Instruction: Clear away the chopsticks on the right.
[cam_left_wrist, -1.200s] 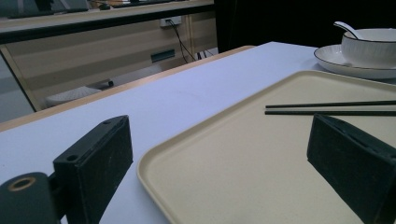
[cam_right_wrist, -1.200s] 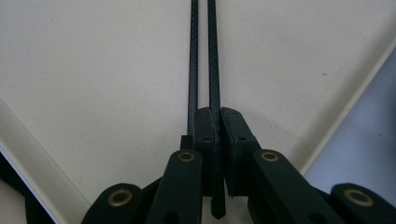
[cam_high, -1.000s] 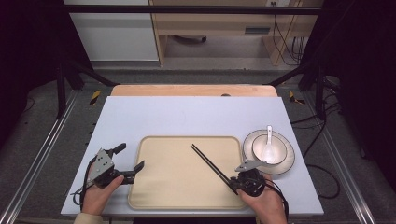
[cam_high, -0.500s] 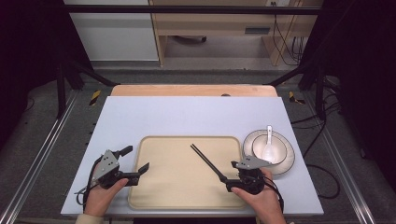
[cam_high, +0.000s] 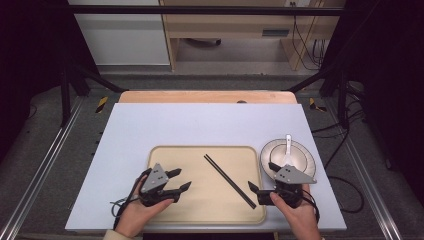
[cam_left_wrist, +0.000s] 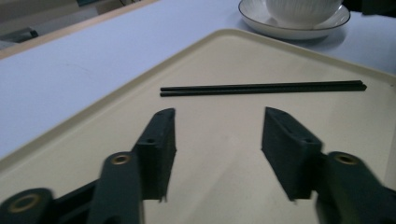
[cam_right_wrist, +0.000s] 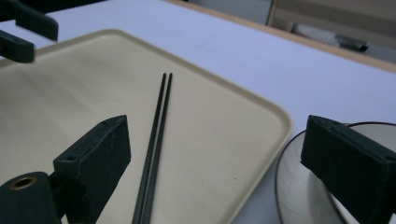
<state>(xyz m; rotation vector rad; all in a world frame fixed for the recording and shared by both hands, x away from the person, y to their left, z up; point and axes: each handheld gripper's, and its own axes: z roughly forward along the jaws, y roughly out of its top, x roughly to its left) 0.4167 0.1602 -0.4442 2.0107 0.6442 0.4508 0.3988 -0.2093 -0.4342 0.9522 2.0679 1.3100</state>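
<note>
Your left gripper (cam_high: 181, 179) sits low over the tray (cam_high: 170, 152), jaws apart and empty, aimed at the chopsticks (cam_high: 229, 180). Your right gripper (cam_high: 262, 180) spreads wide, spanning tray edge and plate (cam_high: 307, 159).

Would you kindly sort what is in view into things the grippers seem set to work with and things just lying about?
Likely in play: chopsticks, tray, left gripper, right gripper, both open.
Lying about: plate, bowl, spoon, yellow-black floor markers.

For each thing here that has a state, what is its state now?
Left gripper: open, holding nothing, over the tray.
Right gripper: open, holding nothing.
Chopsticks: paired, lying flat on the tray.
Bowl: upright on a plate, spoon inside.
</note>
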